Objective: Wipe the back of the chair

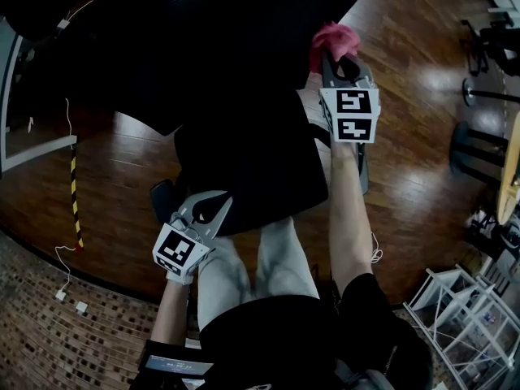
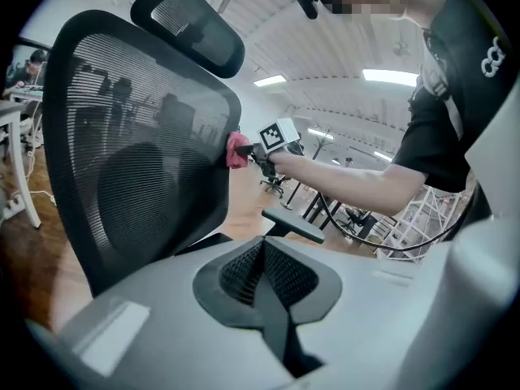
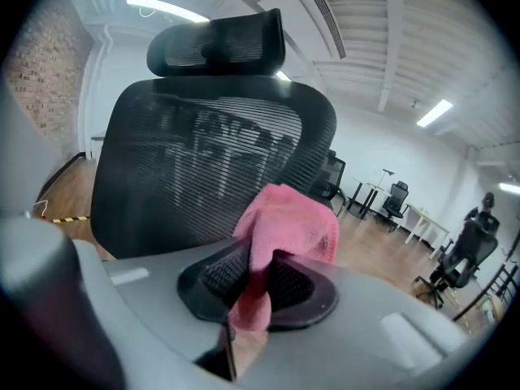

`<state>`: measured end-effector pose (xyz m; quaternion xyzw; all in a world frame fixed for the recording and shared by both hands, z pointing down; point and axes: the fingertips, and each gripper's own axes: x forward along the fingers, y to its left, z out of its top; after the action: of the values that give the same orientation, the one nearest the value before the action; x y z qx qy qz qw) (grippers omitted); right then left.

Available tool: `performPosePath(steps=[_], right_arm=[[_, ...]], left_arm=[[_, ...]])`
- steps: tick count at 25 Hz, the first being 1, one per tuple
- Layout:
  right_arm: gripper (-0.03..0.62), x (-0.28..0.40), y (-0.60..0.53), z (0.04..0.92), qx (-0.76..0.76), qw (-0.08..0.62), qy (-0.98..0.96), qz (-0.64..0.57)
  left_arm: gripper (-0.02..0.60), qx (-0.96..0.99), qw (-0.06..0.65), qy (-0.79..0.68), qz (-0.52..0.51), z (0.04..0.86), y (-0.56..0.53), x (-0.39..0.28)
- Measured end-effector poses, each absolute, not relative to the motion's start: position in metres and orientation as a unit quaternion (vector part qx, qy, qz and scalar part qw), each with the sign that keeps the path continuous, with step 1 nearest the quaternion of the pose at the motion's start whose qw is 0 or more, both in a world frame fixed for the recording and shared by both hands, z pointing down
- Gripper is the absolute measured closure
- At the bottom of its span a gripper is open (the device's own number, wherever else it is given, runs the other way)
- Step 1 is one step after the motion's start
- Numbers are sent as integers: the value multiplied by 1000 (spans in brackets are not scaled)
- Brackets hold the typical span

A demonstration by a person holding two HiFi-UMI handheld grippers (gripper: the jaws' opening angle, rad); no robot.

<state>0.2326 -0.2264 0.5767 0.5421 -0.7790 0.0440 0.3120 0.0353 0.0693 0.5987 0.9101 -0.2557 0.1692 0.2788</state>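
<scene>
A pink cloth (image 3: 284, 226) is gripped in the right gripper (image 1: 337, 55) at the edge of the chair back (image 2: 138, 161); the left gripper (image 2: 262, 254) is closed on nothing. If dragged hard across the mesh, the pink cloth could be snagged and pulled free.

Open office: desks (image 3: 426, 217), swivel chairs (image 3: 396, 196)

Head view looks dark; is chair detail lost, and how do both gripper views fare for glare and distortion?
Head view: the chair is a near-black mass, with glare patches on the wood floor. Left gripper view: strong fisheye bending, black corners, its mesh legible. Right gripper view: the pink cloth in the right tool is clear; ceiling lights blow out.
</scene>
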Motion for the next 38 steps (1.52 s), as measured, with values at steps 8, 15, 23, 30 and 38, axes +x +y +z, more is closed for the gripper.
performPosePath(steps=[8,15,23,30,38], right_arm=[[548,102,-215,556,464,296,-835,-5],[548,-44,-180,538,374,269,-887,-41],[548,-197,-115,532,202,251,-944,-76],[548,-188,-125,526,206,250,-943,-79],[548,-8,-199,533,338,253,-907,-14]], left_arm=[[591,903,287,-277,161,602,82,-1],[591,892,295,-308,151,607,94,-48],[591,879,301,-338,152,602,98,-93],[591,882,295,-332,156,598,94,-94],[591,902,275,-296,150,587,79,-31]])
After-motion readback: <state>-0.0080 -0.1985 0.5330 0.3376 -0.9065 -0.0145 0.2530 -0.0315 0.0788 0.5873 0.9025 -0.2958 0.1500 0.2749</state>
